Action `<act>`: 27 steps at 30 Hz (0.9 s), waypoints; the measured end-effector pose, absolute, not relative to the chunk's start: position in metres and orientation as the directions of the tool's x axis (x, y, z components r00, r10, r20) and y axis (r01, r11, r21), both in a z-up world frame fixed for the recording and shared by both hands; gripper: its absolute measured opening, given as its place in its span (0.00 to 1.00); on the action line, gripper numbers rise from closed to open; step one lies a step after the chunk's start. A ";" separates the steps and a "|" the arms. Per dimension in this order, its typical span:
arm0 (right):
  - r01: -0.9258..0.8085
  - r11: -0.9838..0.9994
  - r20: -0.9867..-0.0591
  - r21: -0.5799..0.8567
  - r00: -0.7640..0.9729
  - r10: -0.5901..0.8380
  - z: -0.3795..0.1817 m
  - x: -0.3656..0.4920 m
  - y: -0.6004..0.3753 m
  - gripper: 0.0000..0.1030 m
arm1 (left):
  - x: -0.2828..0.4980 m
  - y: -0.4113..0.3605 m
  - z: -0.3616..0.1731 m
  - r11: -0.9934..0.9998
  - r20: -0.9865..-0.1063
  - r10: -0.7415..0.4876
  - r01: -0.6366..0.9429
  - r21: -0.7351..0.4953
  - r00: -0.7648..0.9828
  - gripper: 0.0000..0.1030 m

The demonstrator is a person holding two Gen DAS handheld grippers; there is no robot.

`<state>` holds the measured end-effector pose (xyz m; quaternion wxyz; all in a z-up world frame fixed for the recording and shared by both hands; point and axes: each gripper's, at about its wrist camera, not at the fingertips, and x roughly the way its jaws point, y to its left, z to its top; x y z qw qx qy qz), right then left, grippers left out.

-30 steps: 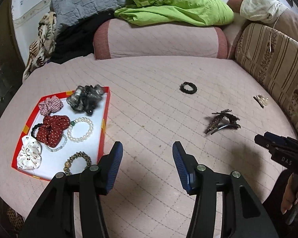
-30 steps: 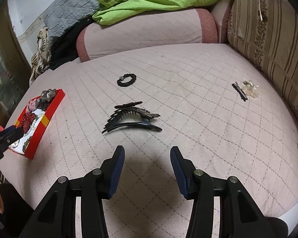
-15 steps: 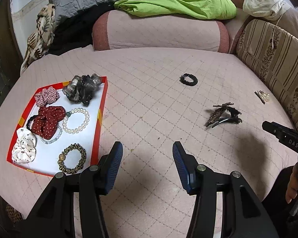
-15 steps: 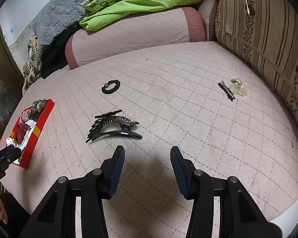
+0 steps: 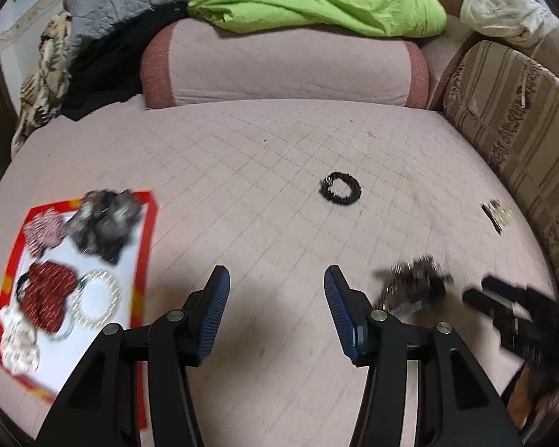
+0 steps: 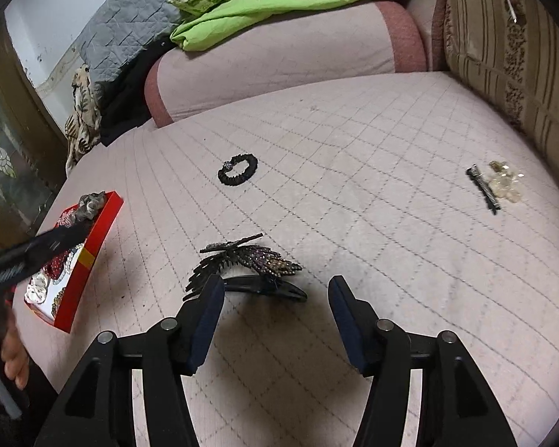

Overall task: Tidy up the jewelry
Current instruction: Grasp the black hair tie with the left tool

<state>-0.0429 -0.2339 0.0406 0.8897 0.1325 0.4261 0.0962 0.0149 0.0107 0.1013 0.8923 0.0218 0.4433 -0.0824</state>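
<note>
A pink quilted bed [image 6: 372,186] fills both views, backed by a long bolster [image 5: 279,63] under a green cover [image 5: 316,0] and a grey quilt [image 6: 130,26], with a striped cushion [image 6: 503,56] along the right side.

At the bed's left edge lies a red-rimmed tray [image 5: 147,246] with a white floor. It holds a red scrunchie [image 5: 48,290], a grey one [image 5: 104,223], a pale one [image 5: 18,339] and a pearl bracelet [image 5: 95,298], all smeared by blur in the left wrist view.

The left tool [image 5: 274,316] is open over bare quilt, nothing between its blue pads. The right tool [image 6: 275,320] is open too; its jaws have just been widening, and they stand just short of the jewelled hair clips [image 6: 242,268], which lie near its left finger, not gripped.

Farther back rests a black beaded bracelet [image 6: 237,170], well apart from the rest. Near the striped cushion lie a slim black clip [image 6: 484,190] and a clear clip [image 6: 505,182], touching.

Only the right wrist view shows the hair clips sharply; the left wrist view blurs them. The right view sees the tray side-on, partly behind the left tool. A hand [image 6: 13,357] shows at its lower left.
</note>
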 end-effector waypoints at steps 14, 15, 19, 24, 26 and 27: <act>-0.228 0.934 -0.770 0.275 0.529 0.356 0.018 0.003 -0.222 0.61 | 0.148 -0.057 0.045 0.964 -0.872 -0.181 0.257 -0.066 0.455 0.50; -0.237 0.931 -0.770 0.277 0.525 0.362 0.016 0.006 -0.220 0.61 | 0.154 -0.061 0.042 0.962 -0.874 -0.181 0.264 -0.063 0.450 0.50; -0.263 0.918 -0.765 0.297 0.510 0.394 0.008 0.013 -0.218 0.61 | 0.177 -0.076 0.025 0.953 -0.888 -0.170 0.300 -0.038 0.427 0.50; -0.281 0.896 -0.749 0.343 0.493 0.442 0.004 0.017 -0.218 0.61 | 0.190 -0.087 0.012 0.949 -0.888 -0.163 0.314 -0.022 0.430 0.50; -0.288 0.885 -0.746 0.366 0.478 0.464 0.002 0.018 -0.216 0.61 | 0.189 -0.091 0.012 0.944 -0.884 -0.159 0.330 -0.006 0.439 0.42; -0.291 0.879 -0.743 0.377 0.473 0.474 0.001 0.019 -0.216 0.59 | 0.187 -0.093 0.012 0.942 -0.882 -0.157 0.336 0.001 0.444 0.26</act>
